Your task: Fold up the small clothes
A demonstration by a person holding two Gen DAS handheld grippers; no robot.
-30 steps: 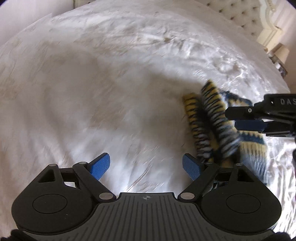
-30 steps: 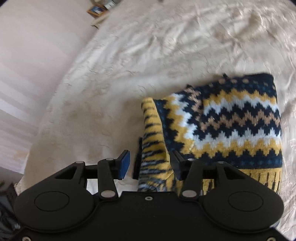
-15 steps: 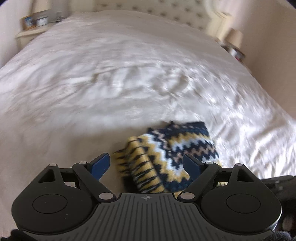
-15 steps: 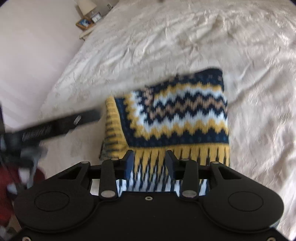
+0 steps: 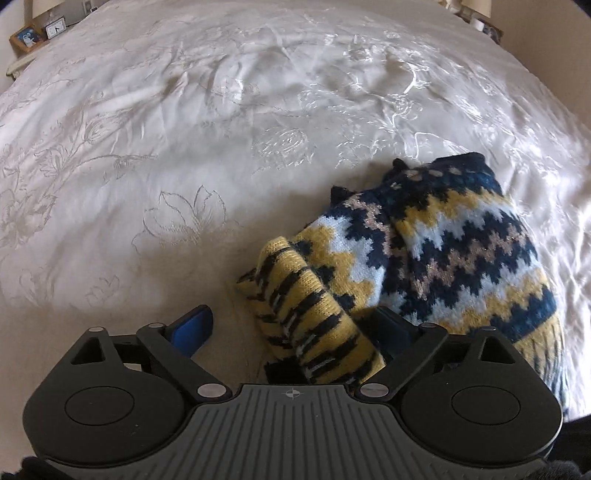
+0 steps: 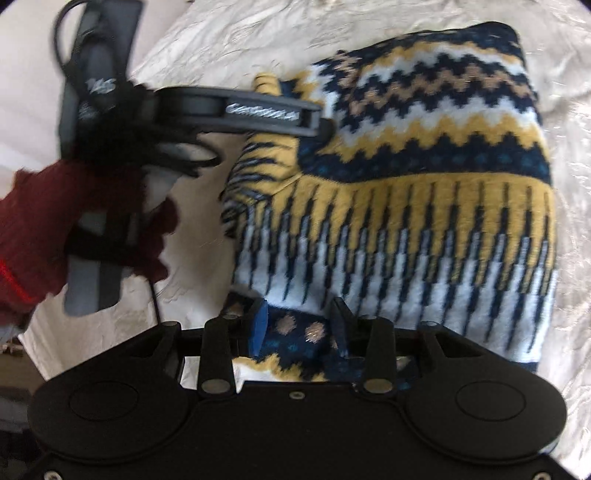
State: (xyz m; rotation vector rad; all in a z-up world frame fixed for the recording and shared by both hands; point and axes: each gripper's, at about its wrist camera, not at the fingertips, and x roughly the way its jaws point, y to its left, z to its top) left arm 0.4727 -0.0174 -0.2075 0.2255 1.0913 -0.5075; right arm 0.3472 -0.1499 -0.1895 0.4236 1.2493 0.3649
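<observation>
A small knitted sweater (image 5: 461, 251) with navy, yellow and pale-blue zigzags lies folded on the white bedspread (image 5: 184, 147). Its striped sleeve (image 5: 317, 321) runs between the fingers of my left gripper (image 5: 295, 328), which is open and low over the bed. In the right wrist view the sweater (image 6: 424, 177) fills the middle. My right gripper (image 6: 299, 325) is part closed, with a navy dotted edge of the sweater (image 6: 295, 336) between its fingers. The left gripper (image 6: 258, 114), held by a hand in a dark red sleeve, reaches over the sweater's left side.
A nightstand (image 5: 29, 40) with a photo frame and a small clock stands at the bed's far left corner. Another nightstand with a lamp (image 5: 480, 14) is at the far right. Wrinkled embroidered bedspread stretches beyond the sweater.
My left gripper has swung over to the sweater, and the striped sleeve now lies between its fingers. My right gripper has narrowed and moved down to the sweater's near edge.
</observation>
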